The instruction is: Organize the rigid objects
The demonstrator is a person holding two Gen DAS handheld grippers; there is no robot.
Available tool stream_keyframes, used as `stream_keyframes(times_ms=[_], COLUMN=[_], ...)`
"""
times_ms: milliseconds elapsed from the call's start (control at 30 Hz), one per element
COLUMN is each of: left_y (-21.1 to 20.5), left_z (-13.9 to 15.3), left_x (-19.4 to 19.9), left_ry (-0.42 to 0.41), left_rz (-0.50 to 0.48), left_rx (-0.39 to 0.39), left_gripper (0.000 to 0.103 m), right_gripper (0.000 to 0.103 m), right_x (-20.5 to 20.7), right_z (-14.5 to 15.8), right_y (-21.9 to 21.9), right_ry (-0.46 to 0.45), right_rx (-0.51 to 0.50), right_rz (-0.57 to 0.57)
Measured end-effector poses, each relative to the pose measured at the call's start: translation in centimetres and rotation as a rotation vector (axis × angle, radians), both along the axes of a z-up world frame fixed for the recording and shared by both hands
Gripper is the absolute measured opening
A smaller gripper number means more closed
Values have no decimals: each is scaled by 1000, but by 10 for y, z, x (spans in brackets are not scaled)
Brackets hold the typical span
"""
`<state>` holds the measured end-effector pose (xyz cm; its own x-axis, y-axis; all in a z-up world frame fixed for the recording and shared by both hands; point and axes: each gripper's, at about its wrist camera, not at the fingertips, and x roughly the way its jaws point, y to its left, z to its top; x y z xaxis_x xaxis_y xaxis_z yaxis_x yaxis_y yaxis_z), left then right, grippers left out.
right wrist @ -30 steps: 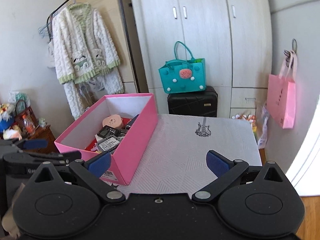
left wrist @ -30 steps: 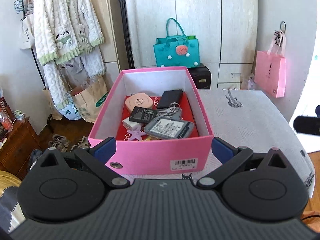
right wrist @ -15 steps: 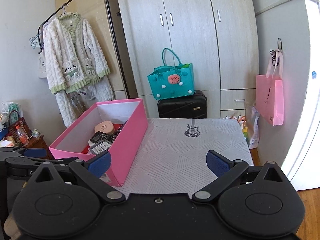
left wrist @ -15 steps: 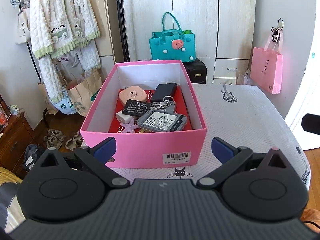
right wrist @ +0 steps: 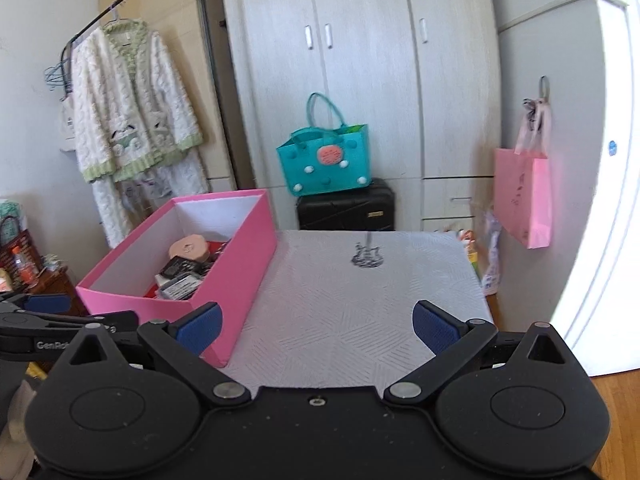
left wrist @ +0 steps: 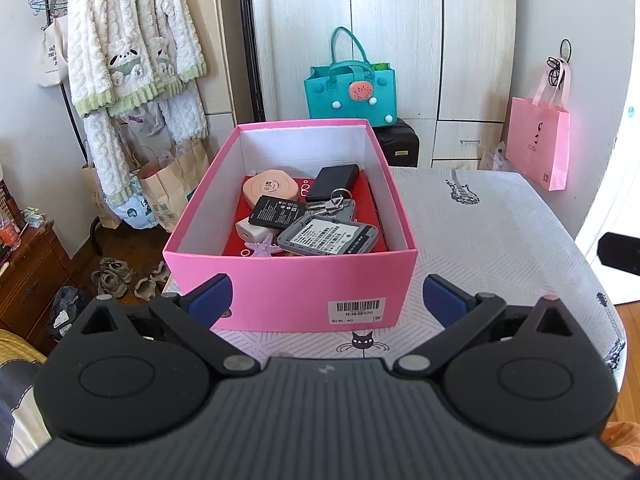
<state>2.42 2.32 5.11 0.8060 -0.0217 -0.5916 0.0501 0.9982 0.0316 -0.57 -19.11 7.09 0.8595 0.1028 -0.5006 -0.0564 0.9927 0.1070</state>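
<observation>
A pink box point(left wrist: 292, 280) stands on the table's left part, also in the right wrist view point(right wrist: 244, 268). Inside lie a round pink case point(left wrist: 270, 190), a black battery point(left wrist: 276, 210), a black block point(left wrist: 336, 182), keys point(left wrist: 336, 204), a grey device point(left wrist: 328, 236), a white charger point(left wrist: 250, 232) and a purple starfish point(left wrist: 262, 249). My left gripper point(left wrist: 326, 302) is open and empty, in front of the box's near wall. My right gripper point(right wrist: 318, 326) is open and empty, over the tablecloth right of the box.
The table point(right wrist: 360, 300) has a white patterned cloth with guitar and cat prints. Behind it are a black suitcase point(right wrist: 346, 210) with a teal bag point(right wrist: 326, 164), a wardrobe, a hanging pink bag point(right wrist: 522, 196) and a coat rack at left.
Both grippers have pulled back and risen a little from the box. The box looks smaller and lower in both views. Both stay open and empty.
</observation>
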Motion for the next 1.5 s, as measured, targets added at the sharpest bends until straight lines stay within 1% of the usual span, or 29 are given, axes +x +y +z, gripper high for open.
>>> stream_keyframes(times_ms=[167, 300, 600, 767, 933, 1267, 1500], left_y=[3, 4, 4, 4, 0, 2, 3], left_z=[-5, -7, -8, -8, -7, -7, -8], left_x=[0, -2, -5, -6, -9, -14, -17], left_ry=[3, -8, -18, -20, -39, -36, -48], left_rz=[18, 31, 43, 40, 37, 42, 46], left_rx=[-8, -5, 3, 5, 38, 27, 43], left_gripper=[103, 103, 103, 103, 103, 103, 103], right_gripper=[103, 103, 103, 103, 103, 103, 103], right_x=[-8, -7, -7, -7, -8, -7, -10], right_z=[0, -4, -14, -14, -15, -18, -17], right_y=[-3, -5, 3, 1, 2, 1, 6], right_ry=[-27, -18, -12, -6, -14, -9, -16], right_rx=[-15, -17, -61, -38, -40, -23, -32], right_rz=[-46, -58, -86, -78, -67, -60, -53])
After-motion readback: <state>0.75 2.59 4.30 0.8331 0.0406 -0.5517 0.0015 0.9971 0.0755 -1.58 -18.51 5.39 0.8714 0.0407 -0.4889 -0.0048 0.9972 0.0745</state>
